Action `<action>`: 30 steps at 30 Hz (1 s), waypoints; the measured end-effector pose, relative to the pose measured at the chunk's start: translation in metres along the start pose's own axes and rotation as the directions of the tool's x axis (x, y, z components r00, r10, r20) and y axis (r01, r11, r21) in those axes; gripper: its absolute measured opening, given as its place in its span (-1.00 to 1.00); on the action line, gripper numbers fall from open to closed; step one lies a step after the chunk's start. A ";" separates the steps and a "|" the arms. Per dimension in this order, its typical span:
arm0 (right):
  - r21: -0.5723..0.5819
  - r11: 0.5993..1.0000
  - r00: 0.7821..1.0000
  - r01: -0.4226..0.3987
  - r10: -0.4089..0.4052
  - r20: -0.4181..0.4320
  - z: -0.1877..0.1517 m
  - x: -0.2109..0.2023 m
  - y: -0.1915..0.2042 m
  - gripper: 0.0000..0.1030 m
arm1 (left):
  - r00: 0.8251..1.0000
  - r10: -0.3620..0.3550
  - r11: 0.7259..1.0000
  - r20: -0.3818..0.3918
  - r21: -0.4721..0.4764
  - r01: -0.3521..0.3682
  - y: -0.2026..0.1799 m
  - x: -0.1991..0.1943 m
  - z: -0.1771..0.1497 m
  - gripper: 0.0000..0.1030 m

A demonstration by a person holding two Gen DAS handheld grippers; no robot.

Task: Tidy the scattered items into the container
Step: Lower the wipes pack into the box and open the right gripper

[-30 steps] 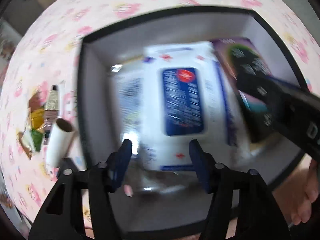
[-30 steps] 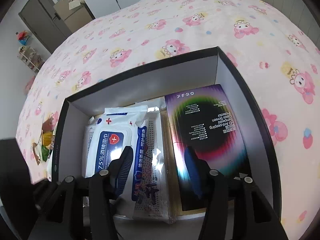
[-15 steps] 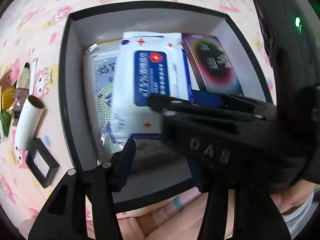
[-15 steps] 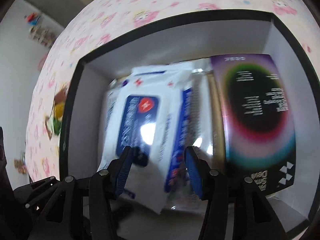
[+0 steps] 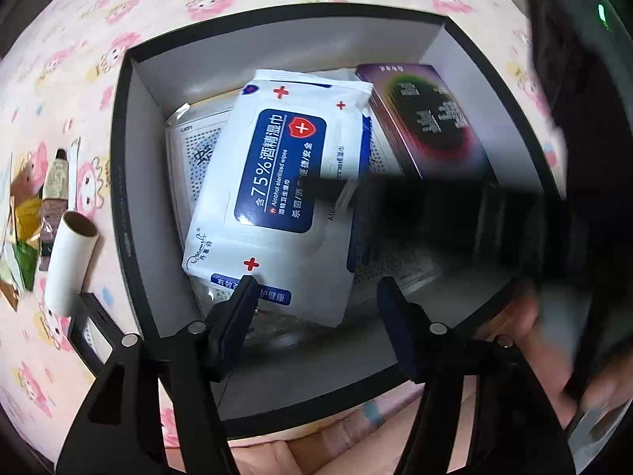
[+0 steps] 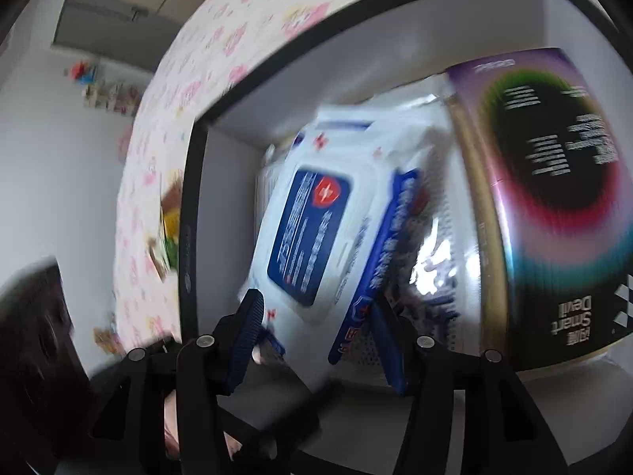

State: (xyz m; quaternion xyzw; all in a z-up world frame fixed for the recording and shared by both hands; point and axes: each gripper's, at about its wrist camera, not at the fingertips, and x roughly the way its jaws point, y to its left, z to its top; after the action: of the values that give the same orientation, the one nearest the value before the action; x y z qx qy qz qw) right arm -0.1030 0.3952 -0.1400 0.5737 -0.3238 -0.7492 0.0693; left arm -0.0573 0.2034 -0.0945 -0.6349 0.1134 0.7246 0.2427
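Wipes (image 5: 277, 198) lie slanted on top inside the box (image 5: 118, 158), a soft, slick, squashy pack best pinched across its near edge, which the right gripper (image 6: 316, 316) straddles, jaws apart, unclamped; left gripper (image 5: 312, 297) hovers open, empty.

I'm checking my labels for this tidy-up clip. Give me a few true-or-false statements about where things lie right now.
1. The wet wipes pack lies inside the black box. True.
2. The cardboard tube is in the box. False: it lies on the pink sheet, left of the box.
3. The left tongs grip the wipes pack. False: they are open and hold nothing.
4. A purple carton lies in the box, right of the wipes. True.
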 end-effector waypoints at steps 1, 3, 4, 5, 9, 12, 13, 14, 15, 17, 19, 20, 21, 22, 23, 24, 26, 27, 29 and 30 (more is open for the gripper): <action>0.012 0.999 0.998 0.043 -0.043 0.042 0.003 -0.007 -0.003 -0.01 | 0.999 0.039 0.999 -0.001 0.006 -0.039 0.001 0.003 0.000 0.29; 0.032 0.991 0.984 0.126 -0.129 0.119 0.008 -0.022 -0.009 -0.01 | 0.996 0.092 0.995 0.001 0.025 -0.092 -0.001 0.004 0.000 0.29; 0.038 0.989 0.979 0.144 -0.148 0.142 0.009 -0.028 -0.011 -0.01 | 0.993 0.118 0.992 0.003 0.034 -0.118 -0.002 0.005 0.001 0.30; 0.044 0.986 0.972 0.162 -0.167 0.166 0.009 -0.034 -0.013 0.00 | 0.991 0.136 0.990 0.002 0.036 -0.136 0.000 0.005 0.001 0.30; 0.040 0.976 0.952 0.215 -0.219 0.213 0.011 -0.043 -0.012 -0.01 | 0.984 0.179 0.982 0.024 0.056 -0.180 0.009 -0.001 0.002 0.30; 0.052 0.979 0.948 0.196 -0.203 0.246 0.012 -0.048 -0.013 -0.01 | 0.978 0.203 0.976 0.047 0.074 -0.206 0.017 -0.006 0.002 0.33; 0.054 0.978 0.943 0.201 -0.208 0.260 0.012 -0.049 -0.013 -0.01 | 0.976 0.211 0.973 0.054 0.080 -0.215 0.020 -0.008 0.002 0.33; 0.052 0.977 0.939 0.209 -0.215 0.267 0.013 -0.050 -0.012 -0.01 | 0.974 0.218 0.971 0.062 0.085 -0.223 0.022 -0.010 0.002 0.33; 0.049 0.977 0.943 0.206 -0.211 0.257 0.014 -0.048 -0.012 -0.01 | 0.977 0.200 0.977 0.068 0.065 -0.204 0.026 -0.013 0.002 0.33; 0.055 0.984 0.963 0.169 -0.177 0.202 0.014 -0.038 -0.015 0.00 | 0.993 0.090 0.995 0.077 0.041 -0.093 0.032 -0.022 -0.005 0.27; 0.080 0.993 0.986 0.088 -0.098 0.134 0.015 -0.030 -0.020 -0.01 | 0.995 -0.051 0.998 0.084 0.034 0.048 0.036 -0.032 -0.017 0.36; 0.090 0.995 0.992 0.052 -0.062 0.111 0.016 -0.026 -0.021 -0.01 | 0.991 -0.101 0.995 0.086 0.036 0.098 0.038 -0.035 -0.022 0.36; 0.102 0.995 0.996 0.017 -0.026 0.091 0.020 -0.021 -0.021 -0.01 | 0.993 -0.081 0.996 0.082 0.044 0.077 0.038 -0.037 -0.028 0.32; 0.114 0.993 0.997 -0.019 0.011 0.070 0.023 -0.016 -0.021 -0.01 | 0.996 -0.048 0.998 0.074 0.049 0.044 0.038 -0.037 -0.030 0.15; 0.115 0.993 0.998 -0.021 0.015 0.054 0.027 -0.011 -0.019 -0.01 | 0.998 -0.019 0.999 0.067 0.051 0.016 0.037 -0.036 -0.031 0.05; 0.109 0.994 0.999 -0.004 -0.001 0.039 0.030 -0.006 -0.016 -0.01 | 0.998 0.009 0.999 0.060 0.053 -0.012 0.036 -0.035 -0.031 0.04; 0.075 0.995 0.998 0.059 -0.061 0.029 0.034 0.004 -0.009 -0.01 | 0.999 0.021 0.999 0.047 0.045 -0.023 0.037 -0.035 -0.029 0.04; 0.054 0.995 0.996 0.080 -0.082 0.026 0.035 0.008 -0.007 -0.01 | 0.999 0.031 0.999 0.045 0.040 -0.033 0.039 -0.035 -0.028 0.04; 0.026 0.998 0.998 0.059 -0.059 0.025 0.034 0.011 -0.004 -0.48 | 0.997 0.068 0.997 0.042 0.035 -0.069 0.044 -0.035 -0.025 0.04; 0.013 0.999 0.999 0.042 -0.043 0.025 0.033 0.012 -0.003 -0.56 | 0.995 0.094 0.995 0.042 0.035 -0.095 0.045 -0.035 -0.023 0.04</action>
State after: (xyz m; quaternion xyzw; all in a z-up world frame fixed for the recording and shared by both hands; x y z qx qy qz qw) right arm -0.1363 0.4057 -0.1468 0.5713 -0.3172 -0.7556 0.0456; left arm -0.0571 0.1462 -0.0709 -0.6097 0.1517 0.7457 0.2220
